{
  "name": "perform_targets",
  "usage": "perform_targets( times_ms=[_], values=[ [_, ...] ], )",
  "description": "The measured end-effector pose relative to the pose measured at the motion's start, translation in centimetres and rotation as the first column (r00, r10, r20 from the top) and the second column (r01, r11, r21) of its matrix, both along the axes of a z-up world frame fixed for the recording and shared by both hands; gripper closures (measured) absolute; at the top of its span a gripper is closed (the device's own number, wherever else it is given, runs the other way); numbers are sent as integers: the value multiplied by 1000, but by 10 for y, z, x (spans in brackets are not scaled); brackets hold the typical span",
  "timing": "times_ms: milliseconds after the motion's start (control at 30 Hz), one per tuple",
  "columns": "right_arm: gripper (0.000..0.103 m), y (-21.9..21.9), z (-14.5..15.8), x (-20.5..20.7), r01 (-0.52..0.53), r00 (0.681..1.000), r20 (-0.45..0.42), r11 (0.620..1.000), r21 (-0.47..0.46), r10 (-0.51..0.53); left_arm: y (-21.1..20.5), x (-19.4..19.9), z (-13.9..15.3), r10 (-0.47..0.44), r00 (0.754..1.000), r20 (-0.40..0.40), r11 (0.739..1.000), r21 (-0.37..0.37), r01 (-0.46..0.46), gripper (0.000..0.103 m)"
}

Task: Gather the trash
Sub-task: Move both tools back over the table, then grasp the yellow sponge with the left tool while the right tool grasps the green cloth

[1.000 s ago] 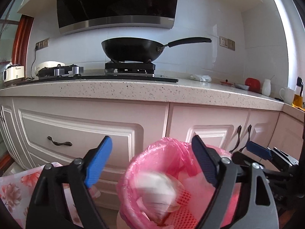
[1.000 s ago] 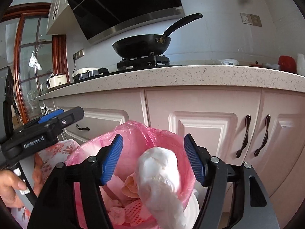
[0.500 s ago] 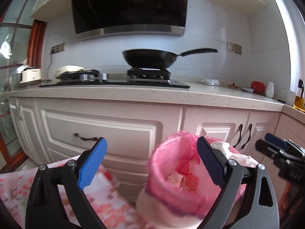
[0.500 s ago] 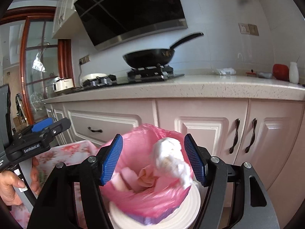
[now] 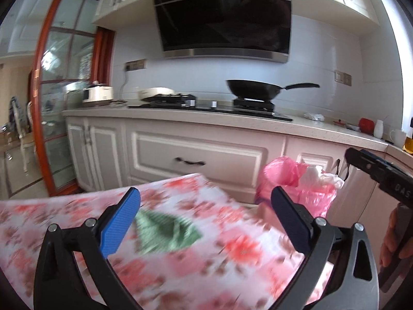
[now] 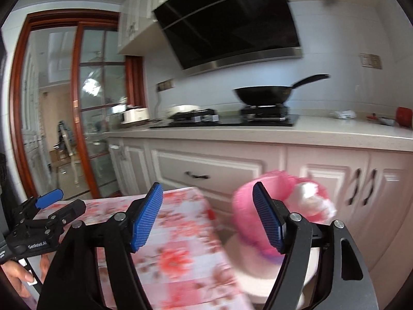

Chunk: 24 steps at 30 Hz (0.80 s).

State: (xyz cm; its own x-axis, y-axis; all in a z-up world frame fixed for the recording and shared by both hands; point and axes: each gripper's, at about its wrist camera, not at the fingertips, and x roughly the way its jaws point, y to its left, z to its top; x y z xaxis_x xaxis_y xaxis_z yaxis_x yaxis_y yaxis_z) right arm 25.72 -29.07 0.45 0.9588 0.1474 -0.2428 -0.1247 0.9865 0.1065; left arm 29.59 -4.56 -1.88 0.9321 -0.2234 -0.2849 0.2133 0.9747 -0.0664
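Looking along the left gripper (image 5: 204,222), we see its two blue pads spread wide and opening further, with nothing gripped between them; a blurred green wrapper (image 5: 165,232) lies on the floral tablecloth (image 5: 232,253) below the gap, nearer the left pad. The cloth covers a table whose far corner points toward the cabinets (image 5: 196,152). Just past that corner stands the trash bin (image 5: 294,188), lined with a pink bag, and white crumpled trash (image 5: 320,178) sits at its mouth. At the right edge of this view we find the right gripper's black body and part of the hand holding it.

In the right wrist view, the right gripper (image 6: 206,219) likewise has its pads apart and widening, holding nothing. We see the pink-lined bin (image 6: 273,188), motion-blurred, partly behind the right pad, with the white trash (image 6: 307,193) at its rim and a pale base below. The tablecloth's corner (image 6: 180,245) lies beneath the left pad. At the lower left of this view the left gripper's body appears, with fingers (image 6: 15,279) of the hand wrapped on its grip.

Behind both, a black wok (image 5: 254,90) rests on the stove (image 5: 206,106) under a dark range hood (image 5: 222,15), and a crumpled white bag (image 5: 313,116) lies on the countertop (image 5: 322,129) to its right.
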Motion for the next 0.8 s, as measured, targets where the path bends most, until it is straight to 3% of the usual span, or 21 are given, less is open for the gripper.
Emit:
perform_targets(
  times_ms=[200, 367, 600, 800],
  values=[
    [31, 72, -4, -10, -96, 995, -24, 995, -3, 96, 67, -53, -10, 102, 995, -24, 995, 27, -101, 5],
    [31, 123, -16, -6, -179, 982, -73, 983, -48, 176, 114, -68, -24, 179, 982, -69, 984, 36, -176, 5],
    [31, 158, -41, 23, -226, 965, -155, 972, -65, 214, 162, -56, -40, 273, 952, -137, 962, 16, -273, 5],
    [31, 169, -60, 64, -244, 951, -213, 967, -74, 224, 173, -23, -50, 314, 933, -174, 949, 41, -312, 5]
  ],
)
